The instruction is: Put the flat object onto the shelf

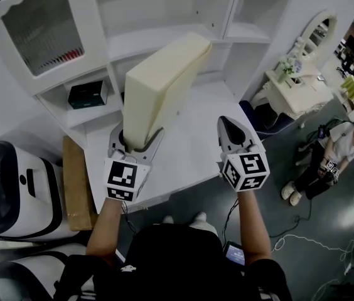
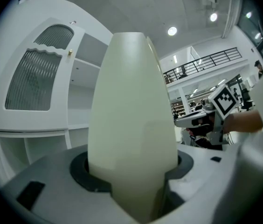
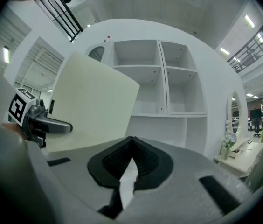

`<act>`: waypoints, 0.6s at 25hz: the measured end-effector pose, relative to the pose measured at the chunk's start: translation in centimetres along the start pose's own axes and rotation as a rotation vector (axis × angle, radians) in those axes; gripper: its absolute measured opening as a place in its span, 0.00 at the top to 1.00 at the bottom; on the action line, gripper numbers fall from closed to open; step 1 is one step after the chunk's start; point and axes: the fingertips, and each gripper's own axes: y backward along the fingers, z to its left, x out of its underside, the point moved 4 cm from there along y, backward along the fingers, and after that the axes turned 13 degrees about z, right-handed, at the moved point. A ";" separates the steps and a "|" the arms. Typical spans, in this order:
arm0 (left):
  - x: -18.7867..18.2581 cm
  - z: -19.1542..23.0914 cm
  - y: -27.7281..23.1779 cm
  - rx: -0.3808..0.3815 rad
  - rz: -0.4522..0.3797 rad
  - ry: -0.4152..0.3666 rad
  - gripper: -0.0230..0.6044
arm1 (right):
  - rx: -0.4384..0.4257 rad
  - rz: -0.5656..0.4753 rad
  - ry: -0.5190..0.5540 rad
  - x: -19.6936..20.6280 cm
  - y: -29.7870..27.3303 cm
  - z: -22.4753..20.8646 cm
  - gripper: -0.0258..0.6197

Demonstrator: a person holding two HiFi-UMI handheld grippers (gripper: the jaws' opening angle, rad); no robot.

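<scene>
A thick cream foam slab [image 1: 161,83] stands tilted up toward the white shelf unit [image 1: 158,39], its top end near the middle compartment. My left gripper [image 1: 136,137] is shut on its lower end; in the left gripper view the slab [image 2: 131,125] fills the space between the jaws [image 2: 131,174]. My right gripper [image 1: 225,123] hovers to the right above the white desk [image 1: 189,152], shut with nothing in it. In the right gripper view its pads meet [image 3: 130,141], and the slab [image 3: 92,106] and the shelf compartments [image 3: 162,87] lie ahead.
A black box [image 1: 87,95] sits in a low left cubby. A wooden board [image 1: 76,184] and white-and-black machines [image 1: 14,187] stand at the left. At the right are a white vanity table [image 1: 296,89] and a seated person [image 1: 334,158].
</scene>
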 end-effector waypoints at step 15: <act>-1.5 -1.8 -2.7 -0.123 0.037 -0.007 0.52 | -0.126 -0.011 0.022 -0.4 -2.9 -4.2 0.96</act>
